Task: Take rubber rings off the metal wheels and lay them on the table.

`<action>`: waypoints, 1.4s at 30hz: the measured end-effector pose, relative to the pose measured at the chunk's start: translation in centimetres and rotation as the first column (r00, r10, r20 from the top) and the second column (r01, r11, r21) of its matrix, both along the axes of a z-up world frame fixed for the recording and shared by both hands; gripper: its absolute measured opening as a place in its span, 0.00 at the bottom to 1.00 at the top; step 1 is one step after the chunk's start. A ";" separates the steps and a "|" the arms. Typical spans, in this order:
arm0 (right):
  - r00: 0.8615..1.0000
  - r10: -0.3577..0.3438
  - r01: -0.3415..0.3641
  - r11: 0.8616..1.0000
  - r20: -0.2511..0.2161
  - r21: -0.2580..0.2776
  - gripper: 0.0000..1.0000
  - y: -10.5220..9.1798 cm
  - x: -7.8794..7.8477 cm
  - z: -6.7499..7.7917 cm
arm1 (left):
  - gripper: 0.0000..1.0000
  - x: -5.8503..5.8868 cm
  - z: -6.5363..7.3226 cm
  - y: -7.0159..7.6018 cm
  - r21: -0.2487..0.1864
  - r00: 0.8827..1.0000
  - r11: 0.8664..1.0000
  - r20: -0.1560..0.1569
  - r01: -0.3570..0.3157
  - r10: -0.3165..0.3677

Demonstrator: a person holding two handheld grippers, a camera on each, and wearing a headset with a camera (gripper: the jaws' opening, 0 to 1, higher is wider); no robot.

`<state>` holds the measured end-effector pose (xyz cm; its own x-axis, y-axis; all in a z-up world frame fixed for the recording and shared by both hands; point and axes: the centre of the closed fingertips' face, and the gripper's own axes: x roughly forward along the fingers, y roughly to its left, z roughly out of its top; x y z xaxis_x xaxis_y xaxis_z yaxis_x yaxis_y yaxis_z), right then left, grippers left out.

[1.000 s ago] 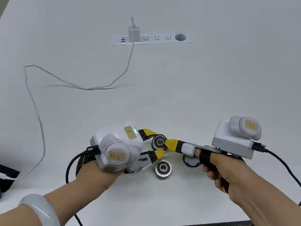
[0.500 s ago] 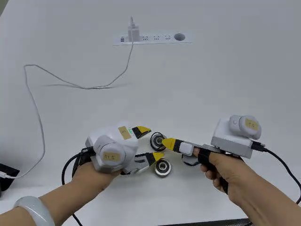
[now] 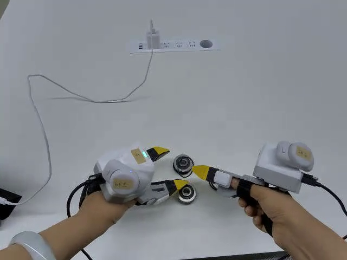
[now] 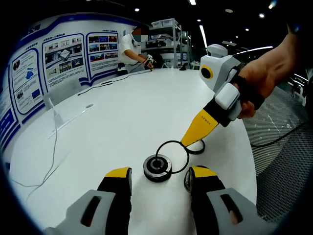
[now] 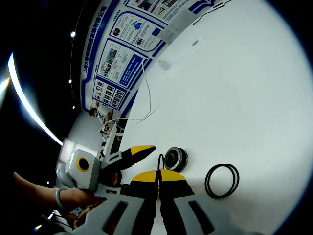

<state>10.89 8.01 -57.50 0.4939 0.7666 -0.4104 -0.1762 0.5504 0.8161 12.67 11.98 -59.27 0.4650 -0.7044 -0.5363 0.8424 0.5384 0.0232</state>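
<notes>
- Far left of the head view: the left gripper (image 3: 171,167) sits with its jaws spread wide and holding nothing. It's angled toward frame centre.
- Just right of that, the metal wheel (image 3: 183,163) lies flat on the table (image 3: 227,97), straight off the open jaws. In the left gripper view it sits just ahead of the gap between the two yellow tips, so we reckon the left side is the nearer one for bracing it.
- A second wheel (image 3: 187,193) sits lower in the frame, right beside the left gripper's lower jaw tip.
- Next over: the rubber ring (image 4: 171,142). It loops across the top of the first wheel and runs up to the other gripper's tip. We can't tell if its far side is hooked on the rim or just lying over it.
- Right of centre: the right gripper (image 3: 198,171) has its jaws pressed together on that ring. Its own view shows the thin black line caught between the yellow tips.
- So the ring stretches left to right, from wheel to right gripper. Our guess is the pull has to go away from the wheel, toward the right of the frame.
- Far right in the right gripper view: loose rings (image 5: 207,180) lie on the table, well clear of the wheel.
</notes>
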 end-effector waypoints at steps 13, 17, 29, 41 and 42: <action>0.996 -0.084 0.083 0.996 -0.028 -0.033 0.02 -4.4 -0.9 -0.9 | 0.48 -0.3 0.1 0.2 0.002 1.000 1.000 -0.002 -0.001 0.001; 0.995 -0.095 0.093 0.994 -0.039 -0.050 0.02 -5.2 -1.3 -1.5 | 0.48 -0.3 0.0 0.2 0.003 1.000 1.000 -0.004 0.001 -0.001; 0.993 -0.107 0.101 0.990 -0.053 -0.099 0.02 -6.2 -1.5 -2.8 | 0.47 -0.4 -0.2 0.3 0.007 1.000 1.000 -0.011 0.003 -0.003; 0.997 -0.075 0.070 0.980 -0.020 -0.189 0.10 -6.9 -1.6 -3.3 | 0.46 -0.3 -0.2 0.2 0.006 1.000 1.000 -0.014 0.006 -0.006; 0.997 -0.070 0.065 0.979 -0.019 -0.194 0.10 -6.9 -1.6 -3.4 | 0.45 -0.3 -0.2 0.1 0.007 1.000 1.000 -0.014 0.005 -0.005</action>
<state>9.24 1.09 -60.88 0.5288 0.6374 -0.5605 -0.1138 0.7077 0.6973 12.36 12.12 -59.46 0.4537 -0.7031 -0.5475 0.8455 0.5338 0.0151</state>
